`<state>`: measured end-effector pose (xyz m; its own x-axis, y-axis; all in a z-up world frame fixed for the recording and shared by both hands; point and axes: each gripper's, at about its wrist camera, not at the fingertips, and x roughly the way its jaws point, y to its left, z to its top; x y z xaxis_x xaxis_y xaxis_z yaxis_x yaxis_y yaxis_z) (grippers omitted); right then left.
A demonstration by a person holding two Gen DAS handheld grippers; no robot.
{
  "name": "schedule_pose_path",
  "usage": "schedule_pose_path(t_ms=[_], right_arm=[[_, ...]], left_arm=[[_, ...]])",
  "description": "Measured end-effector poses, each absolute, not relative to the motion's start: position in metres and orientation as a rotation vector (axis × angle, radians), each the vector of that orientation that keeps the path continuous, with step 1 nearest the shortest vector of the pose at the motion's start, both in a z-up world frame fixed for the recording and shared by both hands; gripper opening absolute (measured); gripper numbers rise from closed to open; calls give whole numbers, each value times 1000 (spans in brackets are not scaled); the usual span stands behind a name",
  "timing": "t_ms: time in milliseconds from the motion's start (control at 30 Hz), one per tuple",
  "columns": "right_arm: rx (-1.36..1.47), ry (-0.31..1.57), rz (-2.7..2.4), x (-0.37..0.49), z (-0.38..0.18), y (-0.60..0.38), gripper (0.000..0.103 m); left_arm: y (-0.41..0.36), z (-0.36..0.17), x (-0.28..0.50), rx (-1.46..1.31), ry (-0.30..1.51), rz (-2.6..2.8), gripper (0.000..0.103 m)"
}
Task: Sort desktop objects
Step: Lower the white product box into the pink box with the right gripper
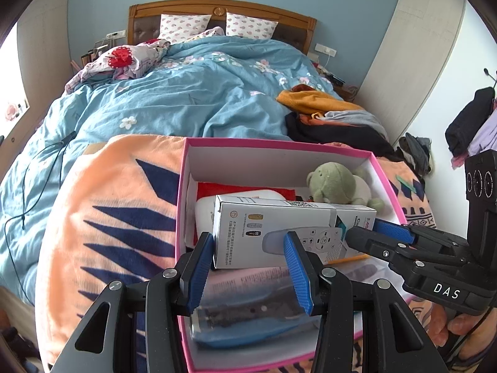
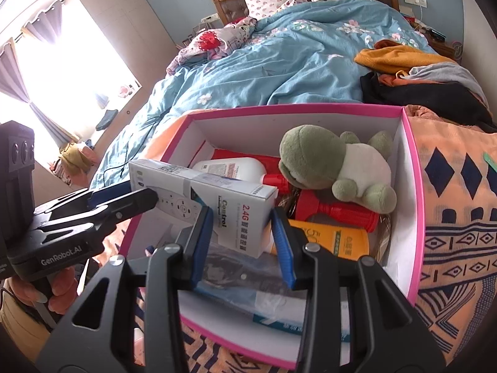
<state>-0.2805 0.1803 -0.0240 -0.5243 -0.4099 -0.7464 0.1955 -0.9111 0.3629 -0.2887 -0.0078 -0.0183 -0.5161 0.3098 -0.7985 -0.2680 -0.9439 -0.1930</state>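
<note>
Pink-rimmed white cardboard box (image 2: 413, 168) sits on an orange blanket with navy patterns (image 1: 108, 205) over the bed. Inside: green-and-white plush frog (image 2: 335, 168), red flashlight (image 2: 338, 214), white bottle (image 2: 230, 168), orange tube (image 2: 338, 242), clear-wrapped blue item (image 1: 248, 317) at the bottom.

White remote-control carton (image 2: 217, 205) lies across the pile, above the box's near half. Left gripper (image 2: 143, 194) grips one end of the carton, jaws closed on it. Right gripper (image 2: 242, 236) straddles the other end, jaws apart, contact unclear.
</note>
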Motion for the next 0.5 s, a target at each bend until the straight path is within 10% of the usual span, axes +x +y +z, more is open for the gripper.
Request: schedule_pose_path(t_ms=[500], right_arm=[[1417, -317, -2391, -280, -50, 181, 42]], left_arm=[[-4, -48, -285, -1434, -51, 2420, 48]])
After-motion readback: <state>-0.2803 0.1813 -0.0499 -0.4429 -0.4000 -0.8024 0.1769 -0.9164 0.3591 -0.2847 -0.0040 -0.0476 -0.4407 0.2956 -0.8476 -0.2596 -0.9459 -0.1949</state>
